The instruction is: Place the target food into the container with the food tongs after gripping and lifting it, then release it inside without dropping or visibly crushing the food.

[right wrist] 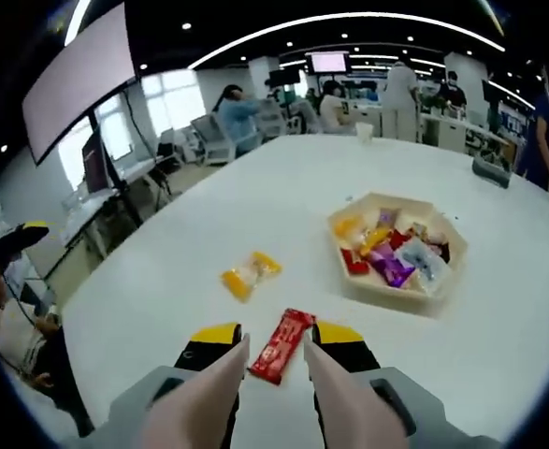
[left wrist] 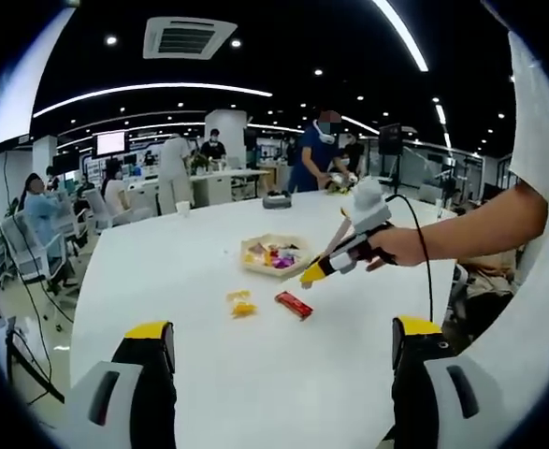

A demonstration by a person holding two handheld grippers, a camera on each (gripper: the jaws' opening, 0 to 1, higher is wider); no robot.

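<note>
Starting at the left, the yellow wrapped sweet (right wrist: 250, 272) lies alone on the white table (right wrist: 162, 281), well apart from the action. Next along, the red wrapped bar (right wrist: 280, 346) lies flat on the table, its near end sitting between the jaws of the right gripper (right wrist: 277, 348), which stand spread with a gap on either side of the wrapper, touching nothing yet. In the left gripper view that same gripper (left wrist: 313, 274) angles down at the bar (left wrist: 294, 304), a bare forearm reaching in from the right. The bar looks light, thin and slick in its foil, likely brittle inside, so I'd take it across the narrow width near the middle with a gentle squeeze. Further right sits the shallow pale tray (right wrist: 447, 281), already holding mixed sweets, just beyond the bar. The left gripper (left wrist: 281, 339) hangs back over bare table, jaws wide apart and empty.
</note>
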